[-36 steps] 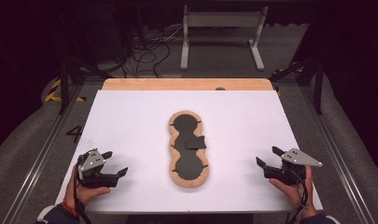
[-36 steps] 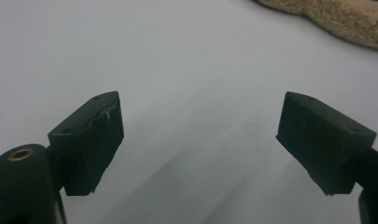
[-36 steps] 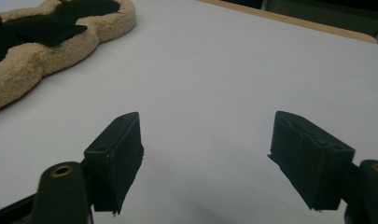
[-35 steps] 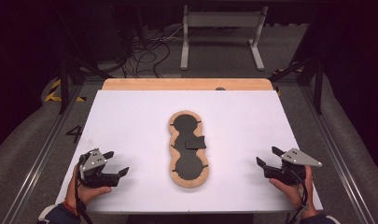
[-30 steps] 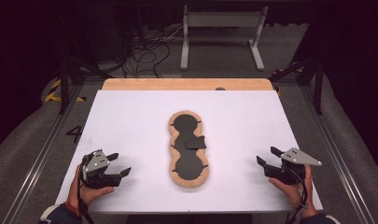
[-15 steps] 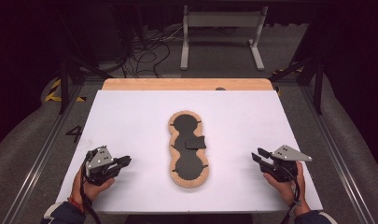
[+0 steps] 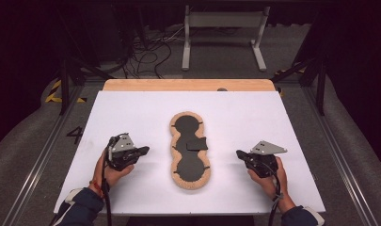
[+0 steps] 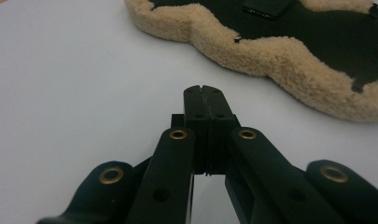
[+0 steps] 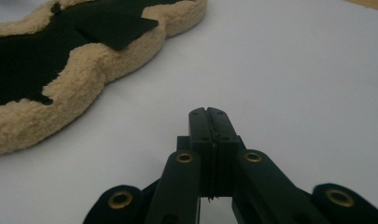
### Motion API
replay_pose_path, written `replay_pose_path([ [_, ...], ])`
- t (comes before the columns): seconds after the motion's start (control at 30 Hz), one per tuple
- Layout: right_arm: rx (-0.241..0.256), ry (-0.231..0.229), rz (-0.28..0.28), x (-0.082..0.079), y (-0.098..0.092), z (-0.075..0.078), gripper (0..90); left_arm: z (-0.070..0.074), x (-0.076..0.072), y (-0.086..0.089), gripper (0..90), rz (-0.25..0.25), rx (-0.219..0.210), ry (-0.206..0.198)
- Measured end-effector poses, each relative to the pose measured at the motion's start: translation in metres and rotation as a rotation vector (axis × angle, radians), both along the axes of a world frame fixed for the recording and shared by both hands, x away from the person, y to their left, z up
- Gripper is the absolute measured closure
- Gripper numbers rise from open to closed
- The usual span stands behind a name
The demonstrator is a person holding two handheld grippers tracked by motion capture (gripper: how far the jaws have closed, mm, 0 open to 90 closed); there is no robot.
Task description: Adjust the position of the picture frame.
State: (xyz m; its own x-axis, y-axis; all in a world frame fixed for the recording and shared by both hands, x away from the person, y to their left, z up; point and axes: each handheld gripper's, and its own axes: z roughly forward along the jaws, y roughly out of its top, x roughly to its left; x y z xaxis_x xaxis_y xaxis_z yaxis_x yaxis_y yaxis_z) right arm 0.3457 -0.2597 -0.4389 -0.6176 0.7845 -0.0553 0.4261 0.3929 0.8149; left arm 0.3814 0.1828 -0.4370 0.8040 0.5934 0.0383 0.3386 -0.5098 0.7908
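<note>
Fleece-edged pad (image 7: pixel 190 149), black face up, lies flat mid-worktop (image 7: pixel 131 108). Left gripper (image 7: pixel 142 151) and right gripper (image 7: pixel 240 154) flank it, jaws pressed together, empty, both aimed inward, likely to approach it from opposite sides.

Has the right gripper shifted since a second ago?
Yes. In the high view the right gripper has moved left, toward the tan fleece pad with black patches, which lies where it was on the white table. Its jaws are shut.
</note>
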Motion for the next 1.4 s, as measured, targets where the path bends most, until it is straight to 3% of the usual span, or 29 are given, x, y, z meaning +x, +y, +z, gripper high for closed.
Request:
replay_pose_path([
  [0.13,-0.014,0.019,0.028,0.006,0.018,-0.003,90.0,-0.001,0.015,-0.018,90.0,-0.005,0.021,0.007],
  [0.3,-0.031,0.049,0.053,0.015,0.039,-0.008,90.0,-0.005,0.039,-0.038,90.0,-0.011,0.024,0.053],
  [0.43,-0.023,0.07,0.054,0.022,0.049,-0.012,90.0,-0.005,0.049,-0.045,90.0,-0.019,0.023,0.058],
  [0.47,-0.032,0.075,0.065,0.024,0.057,-0.014,90.0,-0.006,0.052,-0.049,90.0,-0.015,0.042,0.047],
  [0.6,-0.048,0.084,0.083,0.026,0.069,-0.017,90.0,-0.006,0.063,-0.057,90.0,-0.009,0.052,0.066],
  [0.7,-0.052,0.094,0.09,0.029,0.079,-0.019,90.0,-0.009,0.07,-0.062,90.0,-0.001,0.085,0.078],
  [0.83,-0.062,0.103,0.104,0.029,0.088,-0.02,90.0,-0.01,0.08,-0.067,90.0,0.01,0.086,0.095],
  [0.97,-0.059,0.119,0.129,0.028,0.089,-0.02,90.0,-0.018,0.085,-0.076,90.0,0.006,0.126,0.104],
  [1.17,-0.039,0.137,0.153,0.027,0.089,-0.02,90.0,-0.021,0.088,-0.074,90.0,-0.009,0.084,0.13],
  [1.23,-0.02,0.156,0.19,0.025,0.091,-0.021,90.0,-0.021,0.087,-0.077,90.0,-0.031,0.083,0.131],
  [1.27,-0.032,0.152,0.198,0.021,0.094,-0.02,90.0,-0.021,0.086,-0.08,90.0,-0.058,0.089,0.13],
  [1.33,-0.065,0.149,0.218,0.014,0.099,-0.018,90.0,-0.021,0.085,-0.083,90.0,-0.059,0.093,0.126],
  [1.4,-0.06,0.156,0.233,0.01,0.1,-0.019,90.0,-0.022,0.085,-0.084,90.0,-0.072,0.077,0.133],
])
